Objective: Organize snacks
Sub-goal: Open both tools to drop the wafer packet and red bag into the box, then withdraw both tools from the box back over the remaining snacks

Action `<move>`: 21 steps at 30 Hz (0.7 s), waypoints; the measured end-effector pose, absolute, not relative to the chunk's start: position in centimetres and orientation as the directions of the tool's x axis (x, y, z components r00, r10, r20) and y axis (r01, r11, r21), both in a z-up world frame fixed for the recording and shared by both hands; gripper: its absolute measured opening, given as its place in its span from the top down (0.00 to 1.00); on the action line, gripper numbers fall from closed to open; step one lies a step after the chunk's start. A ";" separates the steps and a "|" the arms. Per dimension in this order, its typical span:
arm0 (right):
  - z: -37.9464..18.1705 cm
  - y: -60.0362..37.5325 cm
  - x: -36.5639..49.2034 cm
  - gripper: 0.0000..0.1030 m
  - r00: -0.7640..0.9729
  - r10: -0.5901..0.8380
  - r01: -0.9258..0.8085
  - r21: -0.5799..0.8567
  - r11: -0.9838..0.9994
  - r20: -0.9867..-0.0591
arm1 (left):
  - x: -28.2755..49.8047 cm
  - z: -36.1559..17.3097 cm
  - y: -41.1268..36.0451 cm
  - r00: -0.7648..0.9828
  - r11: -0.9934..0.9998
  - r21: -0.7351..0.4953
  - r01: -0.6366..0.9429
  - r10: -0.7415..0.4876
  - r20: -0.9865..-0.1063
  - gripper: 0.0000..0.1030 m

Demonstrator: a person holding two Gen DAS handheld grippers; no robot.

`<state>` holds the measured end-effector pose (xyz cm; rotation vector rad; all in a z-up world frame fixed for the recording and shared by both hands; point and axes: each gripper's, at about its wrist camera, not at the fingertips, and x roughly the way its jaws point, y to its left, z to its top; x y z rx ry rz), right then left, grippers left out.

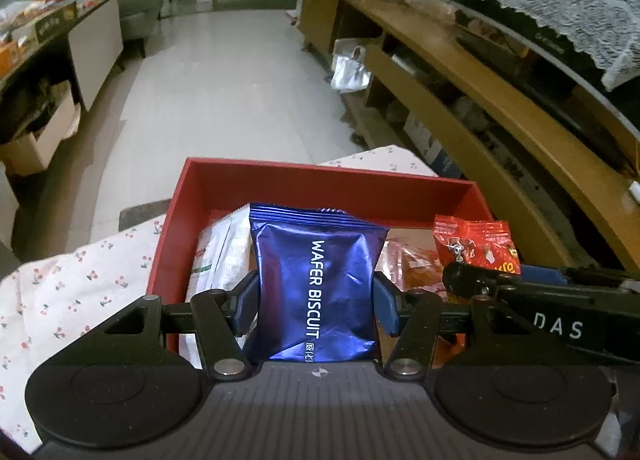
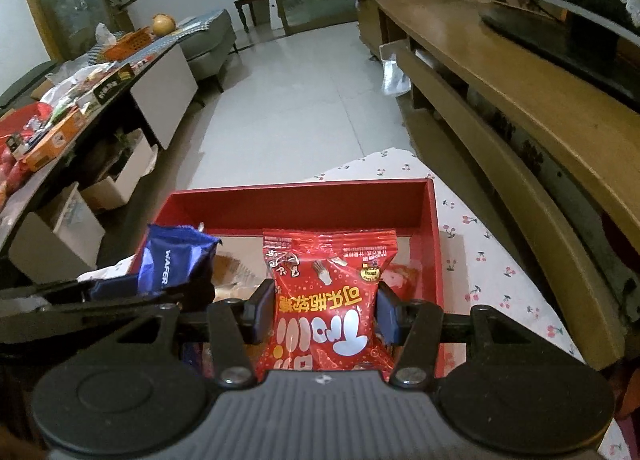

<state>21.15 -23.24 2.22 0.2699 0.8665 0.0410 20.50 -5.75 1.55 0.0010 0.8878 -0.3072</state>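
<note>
Left gripper (image 1: 316, 300): closed on a blue foil wafer biscuit packet (image 1: 318, 284), blue pads pressing its two side edges, packet upright with its crimped top pointing away from the camera.
Right gripper (image 2: 326, 310): closed on a red gummy candy packet (image 2: 328, 300), pads at its narrow waist, print upside down to the camera.
Where the packets are: both held over the near half of the red box (image 1: 192, 195), blue one toward the box's left wall, red one toward its right wall; neither rests on the floor of the box.
Red box: sits on a cherry-print cloth (image 1: 80, 284), far half bare, near half already holding a white packet (image 1: 218, 256) by the left wall and an orange-wrapped snack (image 1: 416, 264) in the middle.
Step in hand, as I judge it: carrying both packets in for placing side by side.
Risk, crowding: the two grippers sit very close together; a drift inward could knock one against the other and twist a packet out of its pads.
Risk, slip: smooth foil held only by its edges may slide or crush if the squeeze changes.
Risk, landing: released over the white packet, the blue one could tip and lie skewed rather than in a row.
Risk, box: a finger catching the near wall could shove the box along the cloth.
</note>
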 end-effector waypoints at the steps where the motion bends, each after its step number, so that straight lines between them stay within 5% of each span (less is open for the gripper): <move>1: 1.9 -23.2 21.5 0.49 0.643 0.147 0.077 0.254 0.964 -0.752 | 20.8 1.2 -5.7 0.585 0.957 -0.126 0.260 -0.260 -0.769 0.38; 21: 0.1 -23.2 23.1 0.48 0.622 0.132 0.093 0.241 0.966 -0.771 | 21.6 0.2 -5.3 0.570 0.968 -0.130 0.216 -0.233 -0.788 0.23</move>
